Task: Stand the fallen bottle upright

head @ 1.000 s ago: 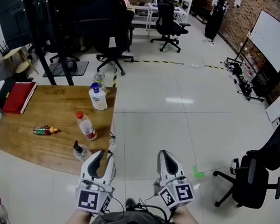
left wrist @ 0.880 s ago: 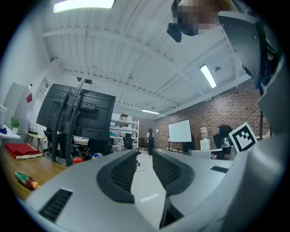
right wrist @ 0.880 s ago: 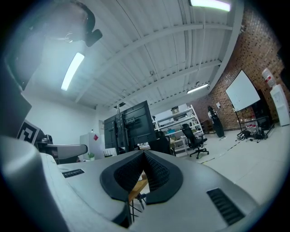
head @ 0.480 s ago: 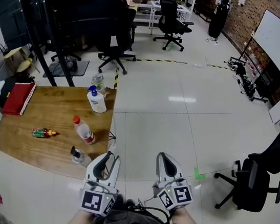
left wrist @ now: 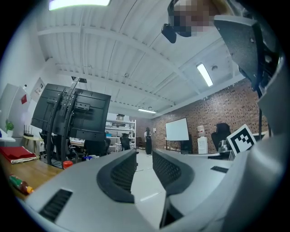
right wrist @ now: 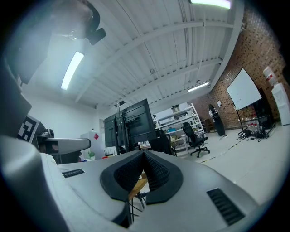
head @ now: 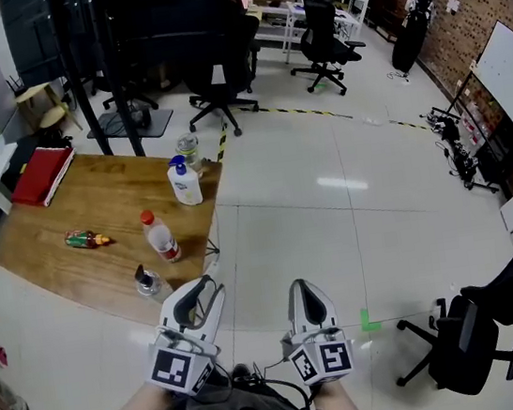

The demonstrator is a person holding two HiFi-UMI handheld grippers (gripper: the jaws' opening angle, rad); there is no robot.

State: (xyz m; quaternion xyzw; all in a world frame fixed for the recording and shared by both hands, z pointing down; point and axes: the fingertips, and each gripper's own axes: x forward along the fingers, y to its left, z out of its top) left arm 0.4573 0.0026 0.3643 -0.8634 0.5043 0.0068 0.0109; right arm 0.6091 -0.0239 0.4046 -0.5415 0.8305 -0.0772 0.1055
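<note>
The fallen bottle (head: pixel 88 238) is small, red and green, and lies on its side on the wooden table (head: pixel 51 228); it also shows low at the left in the left gripper view (left wrist: pixel 19 185). My left gripper (head: pixel 203 297) hovers off the table's near corner, well short of the bottle. It points level, and its jaws (left wrist: pixel 144 156) stand apart with nothing between them. Beside it over the floor, my right gripper (head: pixel 304 289) has its tips touching (right wrist: pixel 144 156) and holds nothing.
Standing on the table are a red-capped bottle (head: pixel 160 237), a white pump bottle (head: pixel 184 181), a clear bottle (head: pixel 189 148) and a small dark-capped bottle (head: pixel 146 280). A red book (head: pixel 40 175) lies at the far left. Office chairs (head: pixel 219 72) and dark stands are beyond.
Both grippers have edged slightly forward, and the view has shifted a little. Their jaws look the same. Nothing on the table has moved.
</note>
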